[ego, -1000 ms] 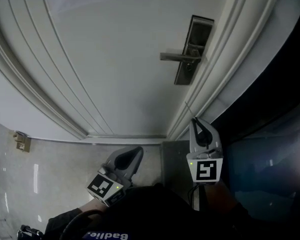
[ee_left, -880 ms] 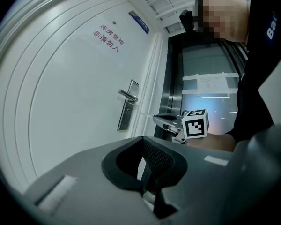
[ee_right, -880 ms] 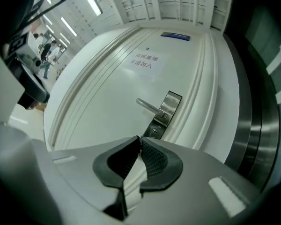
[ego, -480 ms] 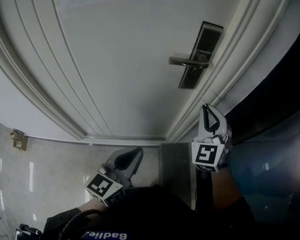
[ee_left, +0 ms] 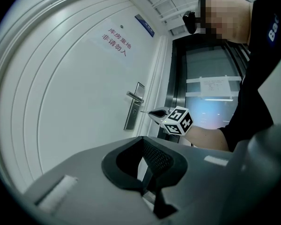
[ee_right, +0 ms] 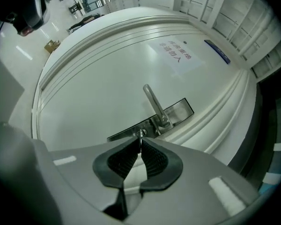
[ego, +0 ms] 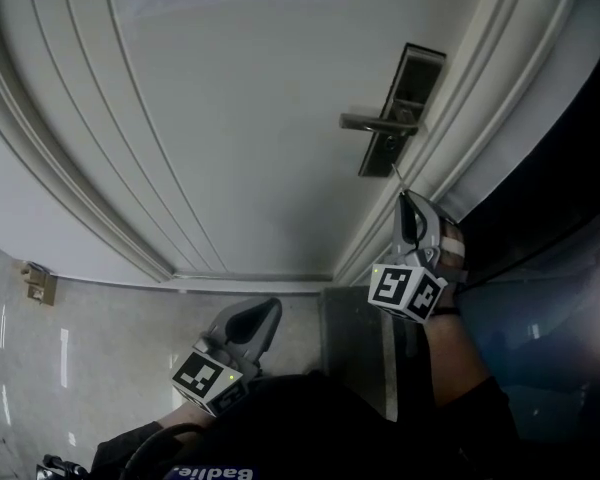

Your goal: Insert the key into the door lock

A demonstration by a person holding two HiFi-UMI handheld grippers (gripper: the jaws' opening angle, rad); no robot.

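My right gripper [ego: 408,203] is clamped on the key [ee_right: 140,134]. Only the key's thin metal tip pokes past the pads, just short of the lock plate [ee_right: 147,125] at 12 o'clock in the right gripper view, near the base of the lever handle [ee_right: 153,102]. In the head view the plate sits at 11 o'clock from that gripper. I judge the key light, stiff and slick, apt to pivot between soft pads, so I'd pinch its flat bow squarely and leave the blade free. My left gripper [ego: 265,313], low at 7 o'clock, has its jaws together on nothing.
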